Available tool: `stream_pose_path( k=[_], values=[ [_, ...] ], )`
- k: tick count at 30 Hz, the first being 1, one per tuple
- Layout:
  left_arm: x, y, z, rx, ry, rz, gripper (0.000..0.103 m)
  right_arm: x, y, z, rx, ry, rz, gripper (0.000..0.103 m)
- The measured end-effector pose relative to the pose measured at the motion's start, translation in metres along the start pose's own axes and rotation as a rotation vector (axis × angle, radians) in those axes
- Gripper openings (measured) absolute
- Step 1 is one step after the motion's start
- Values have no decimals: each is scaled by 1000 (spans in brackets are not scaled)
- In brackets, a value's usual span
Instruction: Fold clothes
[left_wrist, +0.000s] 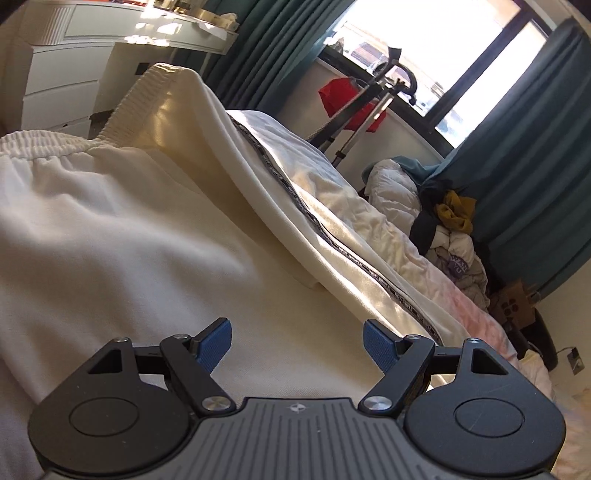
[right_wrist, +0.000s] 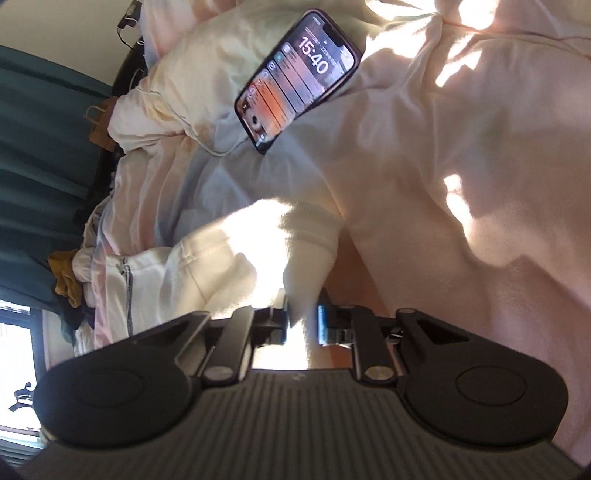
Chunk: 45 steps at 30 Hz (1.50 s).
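- Where the left wrist view looks along the bed toward the window, it alone shows the cream trousers (left_wrist: 155, 206) nearly whole: elastic waistband at the far upper left, a leg with a dark printed side stripe (left_wrist: 317, 218) running toward lower right.
- Left gripper (left_wrist: 297, 341): blue pads spread wide apart, nothing between them, poised just over the cream cloth; contact with it cannot be judged.
- Long axis of the trousers runs from waistband, far, to leg end, near the right edge of that view; one leg lies folded over the other.
- Right wrist view alone shows a phone (right_wrist: 299, 79) lying screen-up on the pinkish bedding (right_wrist: 461, 155), with a white cable (right_wrist: 192, 125) beside it.
- Right gripper (right_wrist: 303, 321): fingers closed to a narrow gap, pinching a ribbed cream cuff (right_wrist: 310, 254) of the trousers.
- Glare washes out the cuff; the fingertips there are largely hidden by cloth and shadow.
- Clothes pile (left_wrist: 443, 218) by the teal curtain (left_wrist: 532, 177); single garments not separable.
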<state>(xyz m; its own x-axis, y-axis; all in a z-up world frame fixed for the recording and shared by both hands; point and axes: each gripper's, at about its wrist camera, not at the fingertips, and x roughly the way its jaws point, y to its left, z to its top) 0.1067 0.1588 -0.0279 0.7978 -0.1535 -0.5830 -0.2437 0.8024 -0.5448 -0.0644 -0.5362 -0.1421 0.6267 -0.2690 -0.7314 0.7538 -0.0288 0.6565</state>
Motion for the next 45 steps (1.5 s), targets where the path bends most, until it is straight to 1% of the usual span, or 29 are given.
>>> stream_pose_path(
  k=[2, 5, 9, 13, 15, 21, 23, 24, 25, 26, 27, 28, 29, 30, 31, 32, 33, 35, 39, 43, 45],
  values=[
    [-19, 21, 9, -72, -33, 23, 81, -3, -1, 1, 5, -10, 14, 7],
    [-46, 52, 21, -179, -89, 63, 82, -7, -2, 1, 14, -26, 36, 7],
    [-74, 97, 33, -338, -166, 137, 82, -13, -3, 2, 25, -46, 65, 7],
    [-84, 127, 45, -422, -186, 240, 83, -19, -4, 3, 36, -66, 94, 7],
    [-83, 137, 47, -455, -179, 249, 84, -21, -5, 4, 40, -75, 106, 7],
    [-65, 160, 43, -543, -87, 191, 83, -22, -1, 1, 31, -96, 139, 7],
    [-59, 166, 43, -557, -71, 176, 78, -22, 4, 0, 8, -112, 137, 7],
    [-58, 166, 44, -558, -79, 170, 77, -21, 6, -1, 0, -118, 134, 7],
    [-57, 166, 45, -556, -87, 165, 72, -21, 7, -1, -5, -123, 132, 7],
    [-57, 166, 45, -556, -98, 151, 65, -21, 8, -2, -10, -128, 131, 7],
    [-57, 164, 44, -558, -109, 134, 62, -21, 10, -2, -16, -135, 131, 7],
    [-57, 163, 42, -555, -119, 129, 54, -21, 11, -3, -25, -141, 130, 7],
    [-57, 162, 41, -551, -127, 128, 41, -22, 13, -3, -34, -149, 130, 7],
    [-58, 162, 40, -553, -134, 122, 34, -23, 14, -4, -42, -156, 132, 7],
    [-58, 164, 39, -562, -138, 109, 30, -24, 15, -4, -47, -162, 135, 7],
    [-59, 164, 38, -569, -143, 95, 24, -25, 16, -5, -50, -167, 141, 7],
    [-61, 165, 37, -573, -150, 79, 22, -27, 17, -5, -52, -171, 149, 7],
    [-67, 165, 36, -581, -172, 51, 16, -31, 18, -5, -57, -183, 171, 7],
    [-85, 160, 41, -557, -205, 11, 13, -48, 16, 2, -53, -227, 250, 6],
    [-118, 161, 50, -538, -211, -33, 10, -62, 19, 10, -62, -242, 309, 5],
    [-133, 157, 58, -503, -222, -38, 10, -69, 23, 14, -66, -246, 335, 5]
  ],
)
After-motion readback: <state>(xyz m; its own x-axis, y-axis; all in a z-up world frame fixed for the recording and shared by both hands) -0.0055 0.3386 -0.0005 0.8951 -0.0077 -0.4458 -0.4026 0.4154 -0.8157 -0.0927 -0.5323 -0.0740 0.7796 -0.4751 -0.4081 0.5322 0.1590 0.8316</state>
